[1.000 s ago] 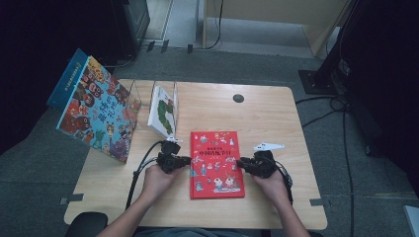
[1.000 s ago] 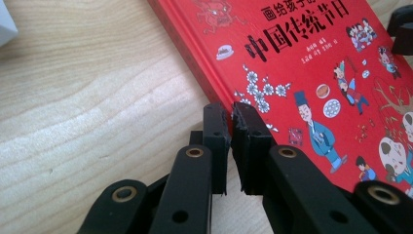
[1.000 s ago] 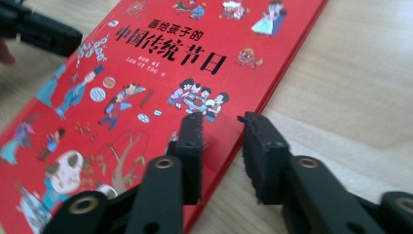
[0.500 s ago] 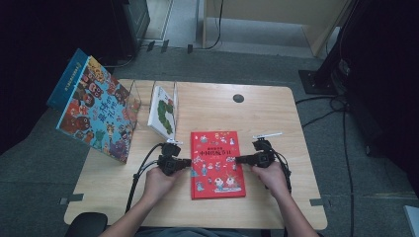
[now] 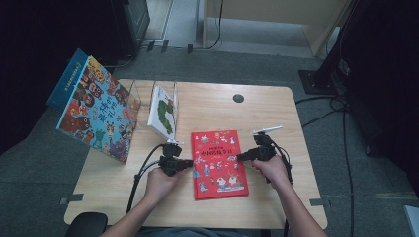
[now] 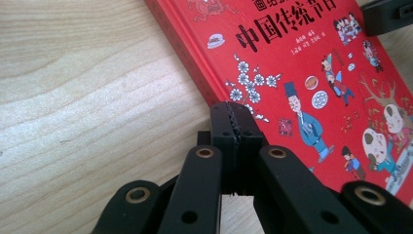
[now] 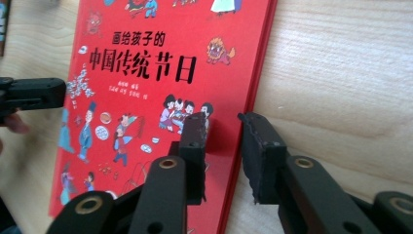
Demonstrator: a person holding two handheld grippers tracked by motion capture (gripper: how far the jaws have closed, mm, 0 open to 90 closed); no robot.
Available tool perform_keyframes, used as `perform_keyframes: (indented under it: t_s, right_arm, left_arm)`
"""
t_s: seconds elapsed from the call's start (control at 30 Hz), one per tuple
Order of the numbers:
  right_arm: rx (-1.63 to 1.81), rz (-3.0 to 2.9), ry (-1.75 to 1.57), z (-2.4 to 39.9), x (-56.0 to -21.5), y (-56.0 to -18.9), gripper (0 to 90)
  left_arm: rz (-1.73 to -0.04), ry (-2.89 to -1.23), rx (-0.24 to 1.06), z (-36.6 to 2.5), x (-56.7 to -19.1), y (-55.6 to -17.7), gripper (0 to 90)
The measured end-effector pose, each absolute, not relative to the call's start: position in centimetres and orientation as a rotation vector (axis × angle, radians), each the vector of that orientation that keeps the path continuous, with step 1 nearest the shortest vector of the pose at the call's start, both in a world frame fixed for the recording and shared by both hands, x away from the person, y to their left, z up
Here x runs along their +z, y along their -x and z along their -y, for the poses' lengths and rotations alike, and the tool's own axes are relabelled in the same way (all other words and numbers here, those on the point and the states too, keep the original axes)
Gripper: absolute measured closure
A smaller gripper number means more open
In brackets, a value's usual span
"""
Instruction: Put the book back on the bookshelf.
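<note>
Two black handheld grippers flank a flat red hardcover picture book point(image 5: 218, 163) lying near the front edge of the light wooden desk point(image 5: 267, 108). At the book's left edge, the left gripper point(image 6: 235, 127) has its jaws pressed together with nothing between them. Over the book's right edge, the right gripper point(image 7: 223, 141) has its jaws apart; they have just been closing, not yet pressing on the cover.
</note>
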State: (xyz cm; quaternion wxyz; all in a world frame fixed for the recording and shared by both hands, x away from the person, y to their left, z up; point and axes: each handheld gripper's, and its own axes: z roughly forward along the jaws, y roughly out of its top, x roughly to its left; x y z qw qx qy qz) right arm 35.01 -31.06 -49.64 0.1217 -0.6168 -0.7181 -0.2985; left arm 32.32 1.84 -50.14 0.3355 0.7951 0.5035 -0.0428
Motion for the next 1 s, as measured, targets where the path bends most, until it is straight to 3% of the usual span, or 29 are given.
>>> perform_keyframes:
  t_s: [0.63, 1.0]
  right_arm:
    - [-0.944, 2.24, 1.694, 30.5, -43.5, -35.2, 74.1]
    - [-0.924, 2.359, 1.541, 27.2, -39.4, -35.6, 74.9]
  left_arm:
    - [-1.278, -2.093, -0.123, -1.0, -50.1, -31.7, 90.0]
    - [-1.266, -2.079, -0.147, -0.8, -50.2, -31.5, 90.0]
